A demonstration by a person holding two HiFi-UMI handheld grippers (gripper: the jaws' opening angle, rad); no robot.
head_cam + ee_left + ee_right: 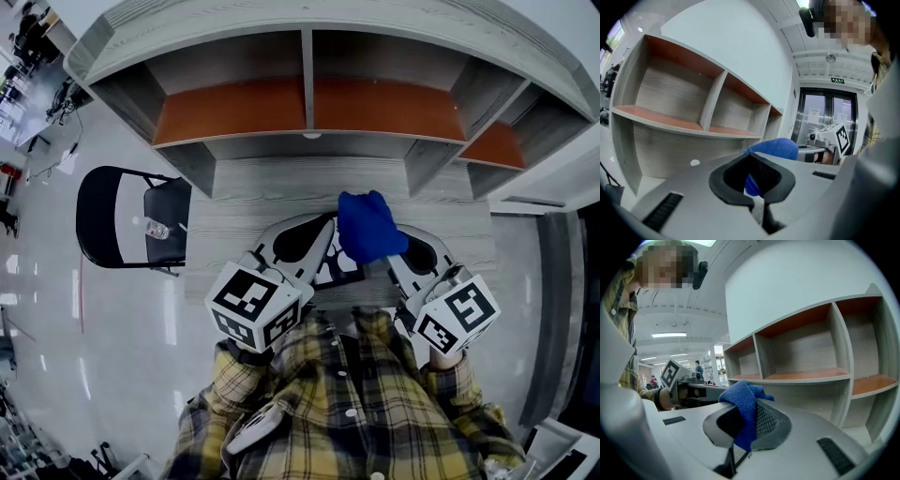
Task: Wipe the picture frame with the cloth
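Wipe looks in progress, no way to judge the share done. The left gripper [323, 234] sits left of the picture frame [339, 269], jaws closed, apparently pinching the frame's edge and holding it up. The right gripper [745, 406], right of the frame, is clamped on the blue cloth [368, 225]. The cloth bunches over the frame's upper right edge, seemingly touching. The lower left face is uncovered and likely left to wipe.
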